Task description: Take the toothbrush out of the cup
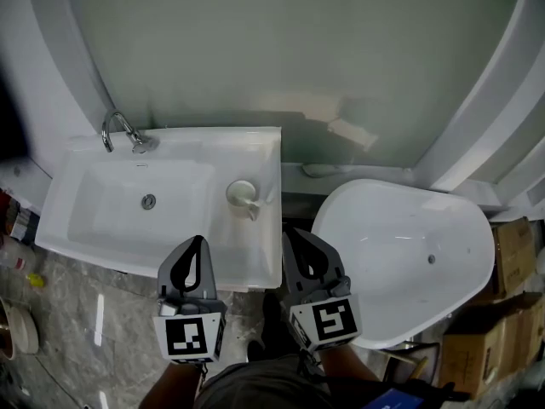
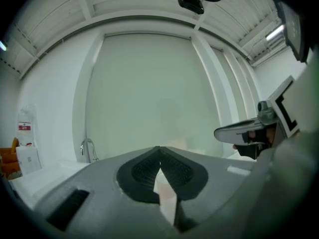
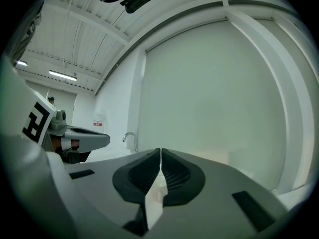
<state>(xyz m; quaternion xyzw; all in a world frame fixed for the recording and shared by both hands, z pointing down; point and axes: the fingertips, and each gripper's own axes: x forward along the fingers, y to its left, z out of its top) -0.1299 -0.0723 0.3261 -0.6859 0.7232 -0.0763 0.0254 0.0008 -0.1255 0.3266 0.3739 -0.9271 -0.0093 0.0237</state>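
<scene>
A white cup (image 1: 240,192) stands on the sink's counter, to the right of the basin. A white toothbrush (image 1: 253,209) leans out of it toward me. My left gripper (image 1: 200,240) hovers over the counter's front edge, a short way in front of the cup, jaws shut and empty. My right gripper (image 1: 289,233) hangs beside it, just past the counter's right edge, also shut with nothing in it. In the left gripper view the left gripper (image 2: 159,149) has its jaw tips touching. In the right gripper view the right gripper (image 3: 160,151) is likewise closed. The cup does not show clearly in either gripper view.
The white sink (image 1: 94,203) has a chrome faucet (image 1: 119,133) at its back left. A white bathtub (image 1: 409,254) fills the right side. Cardboard boxes (image 1: 515,254) sit at the far right. A pale green wall panel (image 1: 289,49) rises behind everything.
</scene>
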